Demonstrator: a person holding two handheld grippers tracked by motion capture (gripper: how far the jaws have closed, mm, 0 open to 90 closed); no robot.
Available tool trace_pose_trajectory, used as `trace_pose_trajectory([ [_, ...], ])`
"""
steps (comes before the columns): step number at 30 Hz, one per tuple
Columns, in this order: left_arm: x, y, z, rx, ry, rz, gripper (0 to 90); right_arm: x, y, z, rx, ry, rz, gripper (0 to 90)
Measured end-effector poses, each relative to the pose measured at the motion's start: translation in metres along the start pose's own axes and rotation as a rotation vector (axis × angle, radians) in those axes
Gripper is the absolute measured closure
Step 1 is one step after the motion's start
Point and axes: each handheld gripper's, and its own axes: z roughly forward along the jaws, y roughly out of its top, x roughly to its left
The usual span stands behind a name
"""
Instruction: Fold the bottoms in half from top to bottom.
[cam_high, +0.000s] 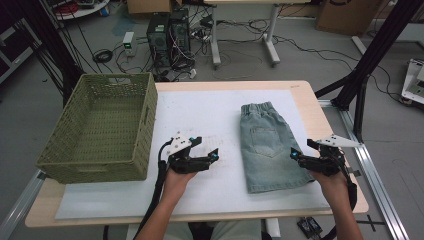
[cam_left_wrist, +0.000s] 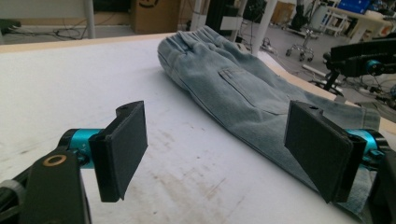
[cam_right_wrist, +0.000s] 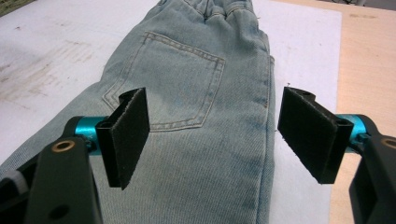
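Note:
A pair of light-blue denim shorts (cam_high: 267, 150) lies folded lengthwise on the white mat (cam_high: 200, 112), waistband at the far end. My left gripper (cam_high: 207, 148) hovers over bare mat just left of the shorts, its jaws open and empty. In the left gripper view, the shorts (cam_left_wrist: 233, 88) lie ahead and to the right of the open left gripper (cam_left_wrist: 217, 149). My right gripper (cam_high: 301, 149) is at the shorts' right edge, near the hem. In the right gripper view, the right gripper (cam_right_wrist: 215, 140) stands open above the shorts' back pocket (cam_right_wrist: 187, 88), not touching the cloth.
A green woven basket (cam_high: 95, 165) stands empty on the table's left side. The wooden table edge (cam_high: 327, 145) runs just right of the mat. Computer towers (cam_high: 169, 37), cables and desk legs lie on the floor beyond, and black frame posts (cam_high: 370, 55) stand at the right.

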Motion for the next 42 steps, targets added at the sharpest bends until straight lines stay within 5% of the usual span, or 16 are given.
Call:
trace_pose_trajectory([
  [9,-0.024,-0.002,0.038,0.092,-0.085,-0.011,29.9,-0.005,-0.005,0.006,-0.001,-0.005,0.018,26.8],
  [16,-0.035,-0.005,0.070,0.169,-0.091,-0.062,37.9,-0.001,-0.005,0.013,0.014,0.006,0.009,27.0],
  [23,-0.042,-0.004,0.099,0.250,-0.042,-0.073,40.1,0.000,-0.005,0.016,0.019,0.011,0.007,27.0],
  [32,-0.049,-0.009,0.119,0.333,0.051,-0.030,40.1,-0.002,-0.005,0.019,0.028,0.007,0.009,27.5],
  [38,-0.056,-0.011,0.121,0.374,0.051,-0.019,57.8,-0.010,-0.004,0.029,0.075,-0.038,0.025,41.2],
  [42,-0.059,-0.012,0.119,0.368,0.048,-0.023,68.2,-0.020,-0.003,0.044,0.155,-0.089,0.031,52.5],
])
